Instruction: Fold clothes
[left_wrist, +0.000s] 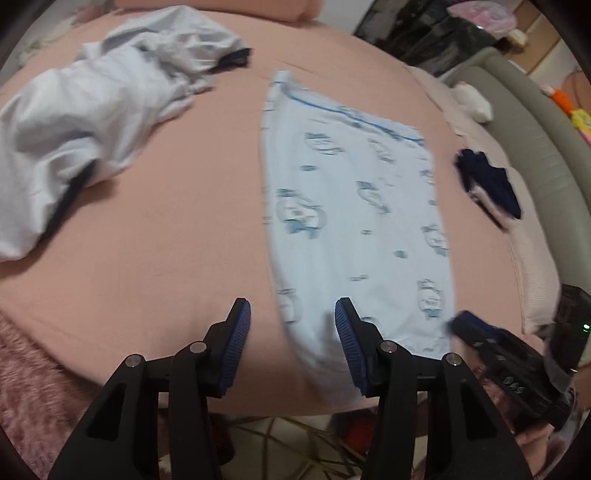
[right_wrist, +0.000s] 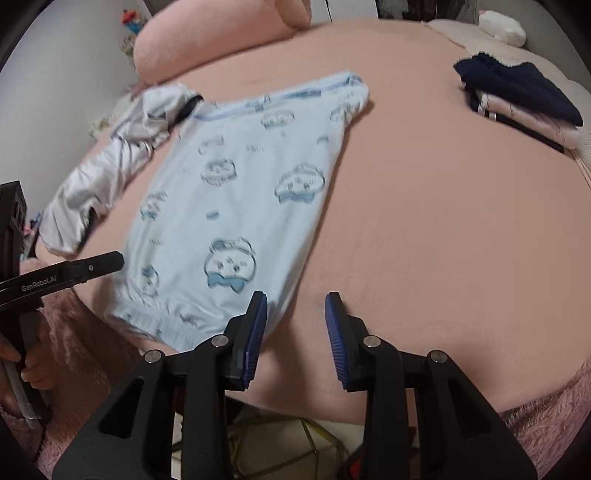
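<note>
A light blue printed shirt lies flat on the pink bed; it also shows in the right wrist view. My left gripper is open and empty, above the shirt's near hem edge. My right gripper is open and empty, just right of the shirt's near corner. The right gripper shows in the left wrist view, and the left gripper in the right wrist view, at the shirt's left side.
A crumpled white garment lies at the left. A folded stack with a navy piece on top sits at the right. A pink pillow lies at the back. The bed's front edge is right below the grippers.
</note>
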